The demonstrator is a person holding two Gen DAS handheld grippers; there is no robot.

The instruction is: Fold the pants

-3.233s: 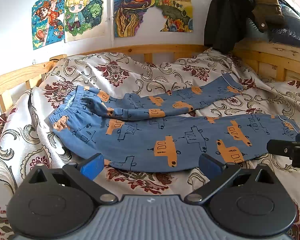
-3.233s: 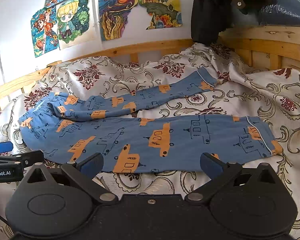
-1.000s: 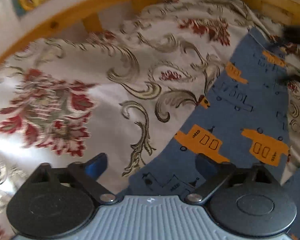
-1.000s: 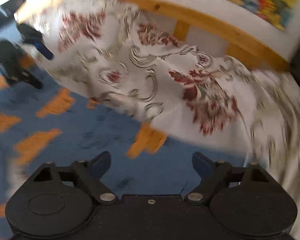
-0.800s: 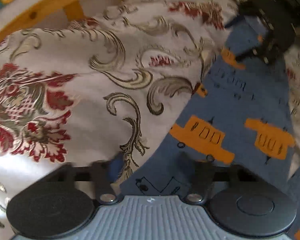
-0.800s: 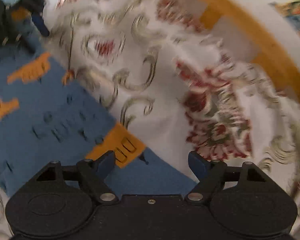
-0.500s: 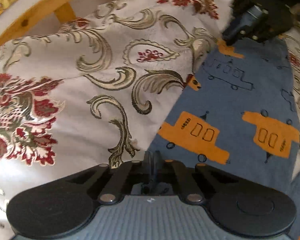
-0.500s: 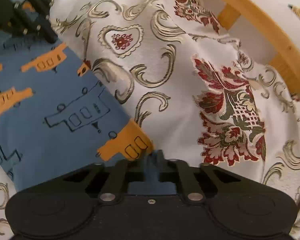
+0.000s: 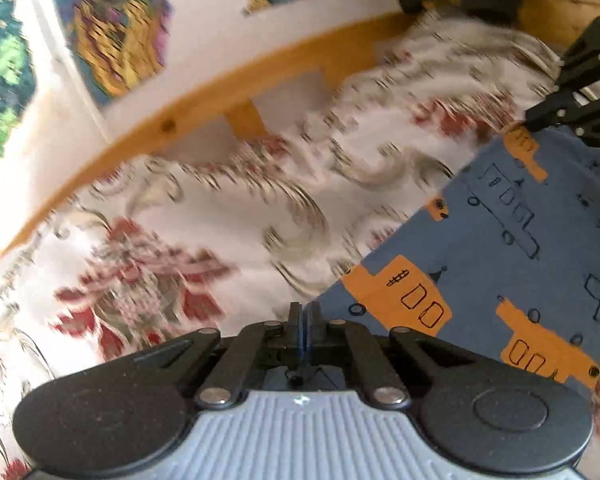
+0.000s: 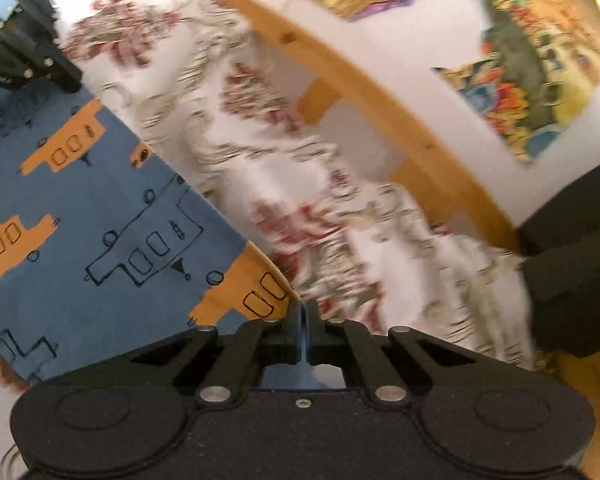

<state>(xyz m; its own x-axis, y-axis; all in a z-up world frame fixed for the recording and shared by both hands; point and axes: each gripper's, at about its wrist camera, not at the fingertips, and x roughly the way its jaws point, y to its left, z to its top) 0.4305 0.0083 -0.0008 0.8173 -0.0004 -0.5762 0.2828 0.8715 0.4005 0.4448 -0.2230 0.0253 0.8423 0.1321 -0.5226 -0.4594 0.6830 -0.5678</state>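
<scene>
The blue pants point(image 9: 500, 248) with orange and outlined car prints stretch taut between both grippers over the bed. My left gripper point(image 9: 305, 314) is shut on the edge of one pant leg at the bottom middle of the left wrist view. The other gripper's black linkage point(image 9: 576, 108) shows at the far right, at the far end of the same edge. In the right wrist view my right gripper point(image 10: 304, 312) is shut on the pants point(image 10: 100, 216), pinching an orange patch at the fabric's edge. The left gripper point(image 10: 32, 60) appears at the upper left there.
A white bedspread point(image 9: 204, 216) with red and grey floral scrolls covers the bed. A wooden bed rail point(image 9: 236, 92) runs behind it, with colourful drawings point(image 9: 116, 28) on the white wall. Dark clothing point(image 10: 572, 280) hangs at the right end.
Both grippers went from open beside the flat pants to shut on a leg's far edge. In the last half second both have lifted it, and the wall has come into view.
</scene>
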